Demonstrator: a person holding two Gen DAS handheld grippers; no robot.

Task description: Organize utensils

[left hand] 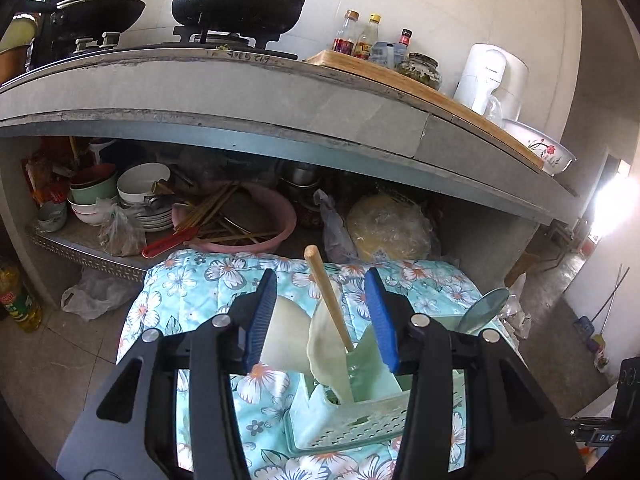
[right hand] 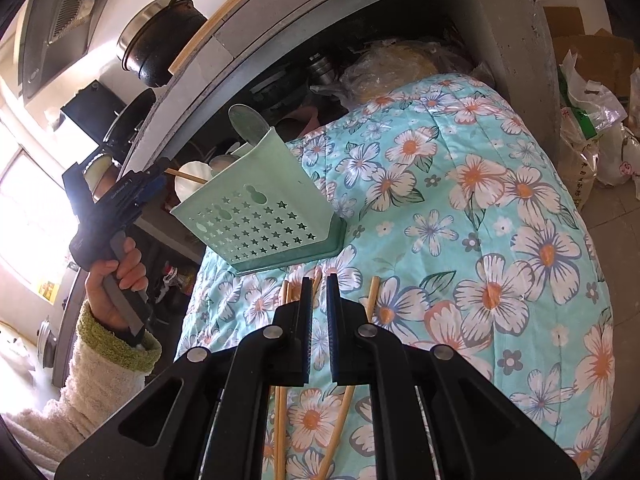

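My left gripper (left hand: 326, 316): blue-padded jaws spread partway, nothing pinched. Round-ended wooden stick (left hand: 325, 294) rises between pads, touching neither. Stick stands in pale green perforated plastic utensil caddy (left hand: 352, 420), beside white ladle bowls and metal spoon (left hand: 482, 310). Caddy sits on turquoise floral quilted cloth (left hand: 192, 284).

My right gripper (right hand: 319, 292): jaws nearly pressed together, narrow slit, holding nothing I can see. Loose bamboo chopsticks (right hand: 374, 296) lie on cloth under and beside its tips; contact unclear.
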